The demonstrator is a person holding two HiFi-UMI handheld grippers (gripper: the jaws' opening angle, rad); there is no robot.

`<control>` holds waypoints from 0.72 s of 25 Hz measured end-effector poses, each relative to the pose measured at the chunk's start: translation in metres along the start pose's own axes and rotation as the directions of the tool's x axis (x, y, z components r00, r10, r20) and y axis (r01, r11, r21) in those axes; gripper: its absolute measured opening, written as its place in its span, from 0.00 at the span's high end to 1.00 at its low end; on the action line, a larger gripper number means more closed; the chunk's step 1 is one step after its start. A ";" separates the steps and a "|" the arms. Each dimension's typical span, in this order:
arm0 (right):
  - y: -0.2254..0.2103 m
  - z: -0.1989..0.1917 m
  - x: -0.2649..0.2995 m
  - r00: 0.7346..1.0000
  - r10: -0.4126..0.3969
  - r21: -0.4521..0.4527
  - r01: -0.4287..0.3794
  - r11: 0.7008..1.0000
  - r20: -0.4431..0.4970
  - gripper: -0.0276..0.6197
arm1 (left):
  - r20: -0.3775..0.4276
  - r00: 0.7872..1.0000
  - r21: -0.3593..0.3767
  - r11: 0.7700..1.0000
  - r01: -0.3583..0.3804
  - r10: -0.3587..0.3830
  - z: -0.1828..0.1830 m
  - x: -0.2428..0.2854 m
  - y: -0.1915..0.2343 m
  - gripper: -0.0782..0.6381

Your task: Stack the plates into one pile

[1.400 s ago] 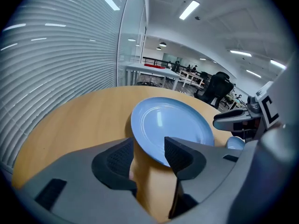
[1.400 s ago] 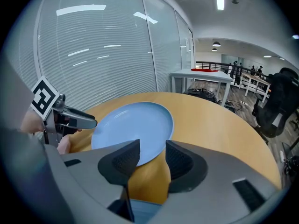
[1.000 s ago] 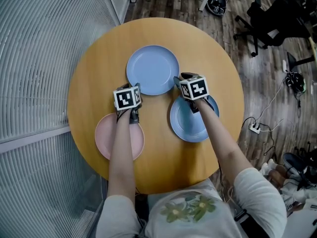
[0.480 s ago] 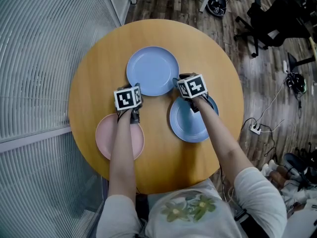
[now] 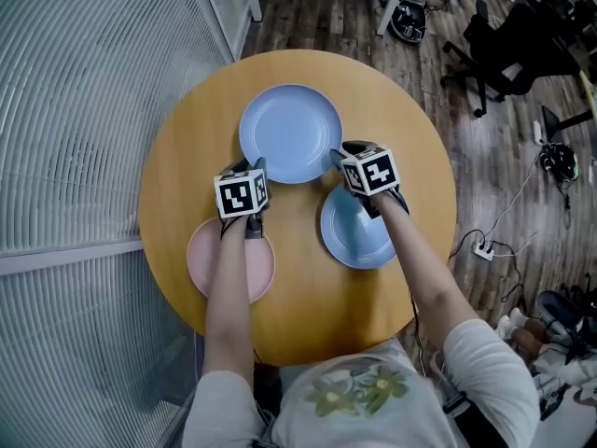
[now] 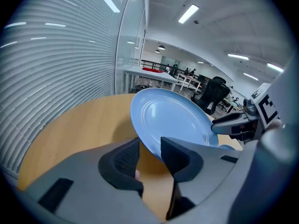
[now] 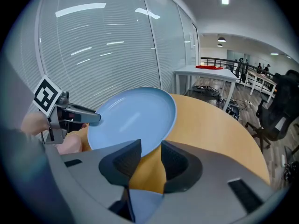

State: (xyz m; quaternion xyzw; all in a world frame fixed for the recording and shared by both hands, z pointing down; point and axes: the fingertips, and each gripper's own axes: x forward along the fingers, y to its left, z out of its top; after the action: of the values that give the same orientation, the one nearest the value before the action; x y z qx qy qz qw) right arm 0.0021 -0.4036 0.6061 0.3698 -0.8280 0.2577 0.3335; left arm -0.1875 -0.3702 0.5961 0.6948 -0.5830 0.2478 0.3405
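Observation:
A light blue plate sits at the far side of the round wooden table. My left gripper is shut on its near left rim, and my right gripper is shut on its near right rim. In the left gripper view the plate tilts up over its shadow, its edge between the pads of that gripper. The right gripper view shows the same plate with its rim in my right gripper. A pink plate lies under my left arm. A darker blue plate lies under my right arm.
A wall of white blinds runs close along the table's left side. On the wood floor to the right are a black office chair, a power strip and cables. The table edge curves near the person's body.
Both grippers stay at the near rim of the light blue plate. The head view has shifted slightly, so the table sits lower in the frame.

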 end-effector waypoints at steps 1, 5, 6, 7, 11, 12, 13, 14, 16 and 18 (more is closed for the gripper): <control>0.003 0.002 -0.007 1.000 -0.001 -0.005 0.001 1.000 0.013 0.72 | 0.012 1.000 0.003 1.000 -0.003 0.003 0.002 -0.007 -0.002 0.67; 0.019 0.009 -0.040 0.998 -0.011 -0.045 0.014 0.999 0.064 0.72 | 0.064 0.998 0.009 1.000 -0.025 0.025 0.002 -0.039 -0.009 0.67; 0.024 0.011 -0.048 0.997 -0.013 -0.056 0.017 0.998 0.074 0.72 | 0.074 0.997 0.009 1.000 -0.030 0.029 0.002 -0.047 -0.011 0.67; 0.028 0.013 -0.058 0.996 -0.013 -0.066 0.019 0.998 0.084 0.72 | 0.085 0.996 0.009 0.999 -0.033 0.032 0.003 -0.057 -0.013 0.67; 0.048 0.014 -0.098 0.992 0.003 -0.090 0.008 0.996 0.128 0.72 | 0.135 0.990 0.013 0.999 -0.035 0.033 0.002 -0.099 -0.027 0.67; 0.053 0.014 -0.109 0.990 0.009 -0.095 0.004 0.995 0.139 0.72 | 0.147 0.989 0.014 0.999 -0.036 0.034 0.001 -0.111 -0.031 0.67; 0.058 0.013 -0.120 0.989 0.014 -0.101 0.002 0.995 0.149 0.72 | 0.160 0.986 0.016 0.999 -0.038 0.035 0.000 -0.123 -0.035 0.67; 0.063 0.012 -0.131 0.987 0.017 -0.107 0.000 0.994 0.160 0.72 | 0.174 0.984 0.019 0.999 -0.040 0.037 -0.001 -0.135 -0.039 0.67; 0.073 0.008 -0.149 0.983 0.021 -0.119 0.000 0.993 0.180 0.72 | 0.202 0.979 0.026 0.998 -0.049 0.043 -0.006 -0.156 -0.046 0.67; 0.085 0.001 -0.164 0.980 0.025 -0.133 0.002 0.991 0.196 0.72 | 0.220 0.974 0.037 0.997 -0.061 0.052 -0.015 -0.176 -0.052 0.67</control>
State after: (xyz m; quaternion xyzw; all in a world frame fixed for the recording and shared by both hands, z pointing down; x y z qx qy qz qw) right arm 0.0179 -0.2814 0.4684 0.3658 -0.8745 0.1660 0.2720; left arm -0.1709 -0.2412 0.4655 0.7083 -0.6310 0.1917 0.2518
